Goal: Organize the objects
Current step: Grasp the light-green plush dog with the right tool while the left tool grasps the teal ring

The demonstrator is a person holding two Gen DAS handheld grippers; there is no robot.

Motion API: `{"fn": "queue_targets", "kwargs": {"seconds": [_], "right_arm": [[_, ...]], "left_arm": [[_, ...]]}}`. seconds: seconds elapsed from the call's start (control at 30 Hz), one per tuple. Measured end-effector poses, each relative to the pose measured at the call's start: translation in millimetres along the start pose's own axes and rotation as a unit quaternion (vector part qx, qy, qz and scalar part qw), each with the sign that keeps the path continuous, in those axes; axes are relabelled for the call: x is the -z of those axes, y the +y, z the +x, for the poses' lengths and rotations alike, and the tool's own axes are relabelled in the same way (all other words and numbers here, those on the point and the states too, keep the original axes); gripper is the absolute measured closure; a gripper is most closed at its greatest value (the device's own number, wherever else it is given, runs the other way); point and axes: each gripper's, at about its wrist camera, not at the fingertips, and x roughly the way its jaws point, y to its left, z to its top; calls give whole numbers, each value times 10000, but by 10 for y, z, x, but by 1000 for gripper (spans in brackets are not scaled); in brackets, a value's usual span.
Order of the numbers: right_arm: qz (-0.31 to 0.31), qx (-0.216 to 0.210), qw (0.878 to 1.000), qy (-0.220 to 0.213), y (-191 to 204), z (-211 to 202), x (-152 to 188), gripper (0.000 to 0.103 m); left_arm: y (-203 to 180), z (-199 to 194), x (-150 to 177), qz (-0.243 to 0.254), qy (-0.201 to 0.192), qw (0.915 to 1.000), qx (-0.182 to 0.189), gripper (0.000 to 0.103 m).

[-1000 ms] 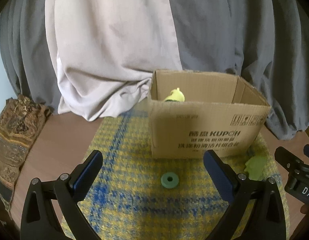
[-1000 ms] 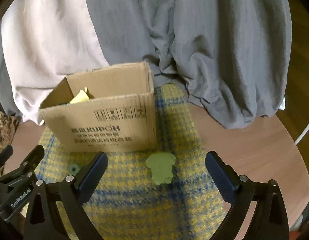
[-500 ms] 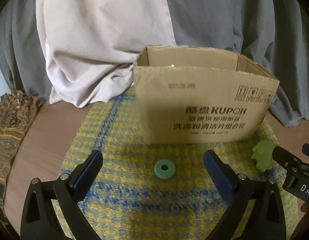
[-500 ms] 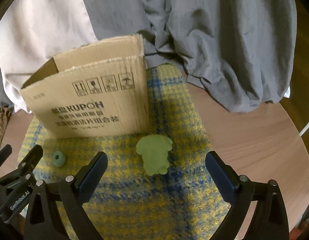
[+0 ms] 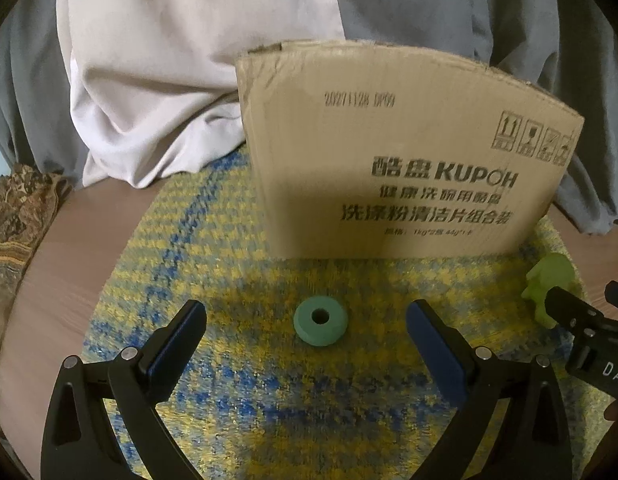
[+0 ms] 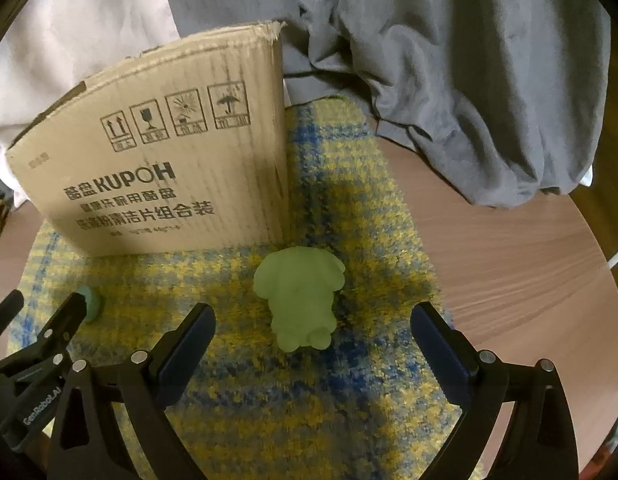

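Left tool [image 5: 307,330] held low with jaws spread wide, right tool [image 6: 313,332] alongside it, likewise gaped, both gripping nothing

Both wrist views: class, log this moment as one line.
left claw open, over green ring | right claw open, over green figure | box behind

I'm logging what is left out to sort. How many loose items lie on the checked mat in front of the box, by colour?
Teal: 1, the ring
Light green: 1, the figurine
Total: 2, both on the mat outside the cardboard box.
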Motion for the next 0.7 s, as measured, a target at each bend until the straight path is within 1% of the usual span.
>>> {"fn": "queue_targets", "kwargs": {"seconds": [0.27, 0.37, 0.43, 0.47, 0.53, 0.57, 0.63, 0.67, 0.7], "right_arm": [[44, -36, 9997, 237, 14, 239, -30, 5], [56, -45, 9995, 307, 20, 303, -32, 7], [58, -101, 9993, 369, 23, 343, -28, 20], [60, -121, 9991, 395, 17, 366, -29, 23], [64, -199, 9986, 484, 15, 420, -24, 38], [84, -269, 9982, 536, 10, 457, -22, 41], [119, -315, 9978, 570, 11, 482, -2, 60], [135, -332, 9976, 587, 14, 493, 7, 62], [144, -348, 9977, 571, 14, 491, 14, 62]], "left_arm": [[30, 139, 35, -50, 119, 9999, 29, 1], [16, 166, 34, -29, 123, 9999, 10, 2], [20, 183, 35, -33, 135, 9999, 20, 2], [21, 191, 37, -37, 146, 9999, 32, 2], [14, 202, 40, -34, 158, 9999, 23, 2], [17, 208, 45, -38, 163, 9999, 30, 2], [24, 222, 48, -49, 176, 9998, 35, 2], [15, 228, 43, -45, 179, 9998, 25, 2], [13, 231, 44, -40, 181, 9998, 20, 2]]}}
